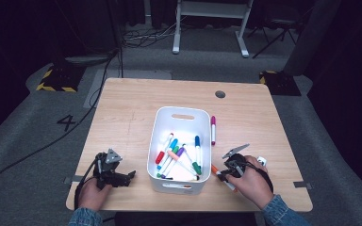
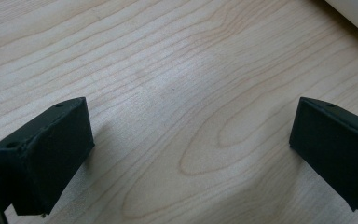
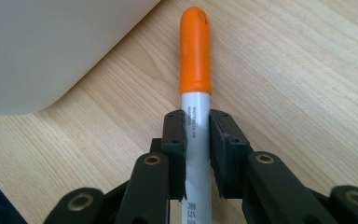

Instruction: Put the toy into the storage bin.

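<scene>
An orange-capped marker (image 3: 196, 88) with a white barrel lies on the wooden table beside the white bin (image 3: 51, 51). My right gripper (image 3: 196, 135) is shut on its barrel, both pads pressing the sides. In the high view the orange-capped marker (image 1: 215, 170) sits just right of the white bin (image 1: 159, 136), with my right gripper (image 1: 222, 174) on it. My left gripper (image 1: 131, 175) rests near the table's front left, left of the bin. Its jaws stand wide apart over bare wood in the left gripper view (image 2: 186, 140), with nothing between them.
Several coloured markers (image 1: 179, 157) lie inside the bin. A magenta marker (image 1: 213, 129) lies on the table along the bin's right side. A small round hole (image 1: 220, 94) marks the table's far right. The table's front edge runs close under both hands.
</scene>
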A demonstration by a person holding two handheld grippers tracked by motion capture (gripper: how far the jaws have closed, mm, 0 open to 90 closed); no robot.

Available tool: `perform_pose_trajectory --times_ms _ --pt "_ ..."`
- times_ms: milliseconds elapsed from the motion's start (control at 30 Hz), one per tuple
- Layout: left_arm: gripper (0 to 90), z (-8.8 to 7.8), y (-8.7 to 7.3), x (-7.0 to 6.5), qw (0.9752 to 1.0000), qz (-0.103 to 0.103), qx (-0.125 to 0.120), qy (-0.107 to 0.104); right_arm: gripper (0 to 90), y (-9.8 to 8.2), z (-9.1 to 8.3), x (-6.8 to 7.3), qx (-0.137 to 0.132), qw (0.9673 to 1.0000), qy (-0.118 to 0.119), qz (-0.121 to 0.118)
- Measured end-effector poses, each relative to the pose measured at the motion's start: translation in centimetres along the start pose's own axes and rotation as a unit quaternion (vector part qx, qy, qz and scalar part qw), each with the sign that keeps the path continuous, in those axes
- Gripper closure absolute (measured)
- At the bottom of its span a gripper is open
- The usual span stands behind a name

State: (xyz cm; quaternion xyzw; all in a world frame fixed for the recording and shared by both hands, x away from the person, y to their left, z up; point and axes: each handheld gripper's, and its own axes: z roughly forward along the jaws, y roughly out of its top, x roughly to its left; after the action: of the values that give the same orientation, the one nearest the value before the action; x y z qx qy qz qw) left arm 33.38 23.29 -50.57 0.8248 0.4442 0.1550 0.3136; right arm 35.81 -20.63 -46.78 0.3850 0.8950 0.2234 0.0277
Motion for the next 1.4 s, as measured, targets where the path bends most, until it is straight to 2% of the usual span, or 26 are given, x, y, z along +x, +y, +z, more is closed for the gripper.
perform_pose_trajectory --times_ms 633,733,800,1067,1400 --pt "0.0 0.1 0.0 -0.1 1.0000 -0.003 -0.001 0.002 77.3 -0.1 -3.9 -0.3 -0.050 0.9983 0.021 0.023" --pt "0.0 0.1 0.0 -0.1 1.0000 -0.003 -0.001 0.002 77.3 -0.2 -5.1 -0.3 -0.067 0.9971 0.025 0.026" --pt "0.0 0.1 0.0 -0.2 1.0000 -0.007 -0.001 0.005 77.2 -0.2 -5.5 -0.2 -0.069 0.9968 0.028 0.030" --pt "0.0 0.0 0.0 -0.2 1.0000 -0.008 -0.001 0.005 77.3 -0.2 -7.3 0.1 -0.093 0.9944 0.042 0.029" --pt "0.0 0.1 0.0 -0.2 1.0000 -0.007 -0.001 0.005 77.3 0.2 -10.2 0.7 -0.121 0.9916 0.040 0.020"
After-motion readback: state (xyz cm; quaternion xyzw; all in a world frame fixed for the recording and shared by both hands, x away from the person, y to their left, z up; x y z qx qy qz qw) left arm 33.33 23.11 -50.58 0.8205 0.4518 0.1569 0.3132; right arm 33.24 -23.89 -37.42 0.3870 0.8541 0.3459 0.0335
